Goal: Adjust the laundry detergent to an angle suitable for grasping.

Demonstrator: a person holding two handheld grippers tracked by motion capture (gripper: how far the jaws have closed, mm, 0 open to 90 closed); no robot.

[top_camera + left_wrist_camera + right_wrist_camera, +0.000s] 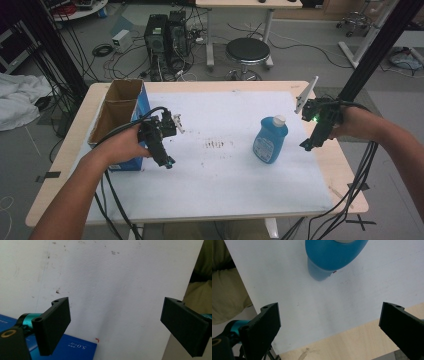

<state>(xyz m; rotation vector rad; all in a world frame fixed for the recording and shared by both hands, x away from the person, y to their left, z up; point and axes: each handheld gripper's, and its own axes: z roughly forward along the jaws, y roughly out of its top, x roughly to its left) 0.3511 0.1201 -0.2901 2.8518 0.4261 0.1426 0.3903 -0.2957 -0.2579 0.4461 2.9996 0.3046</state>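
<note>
A blue bottle with a white cap stands upright on the white mat, right of centre. My right gripper hovers just to the right of it, jaws pointing down and toward the near side. In the right gripper view the bottle sits at the top, well beyond the open right gripper, which holds nothing. My left gripper hangs over the mat beside an open cardboard box with blue sides. In the left gripper view the left gripper stands wide open over bare mat, with the box's blue corner below.
The wooden table shows past the mat's right edge, close under the right gripper. A black frame post rises at the back right. A stool and computer towers stand beyond the table. Cables trail from both grippers.
</note>
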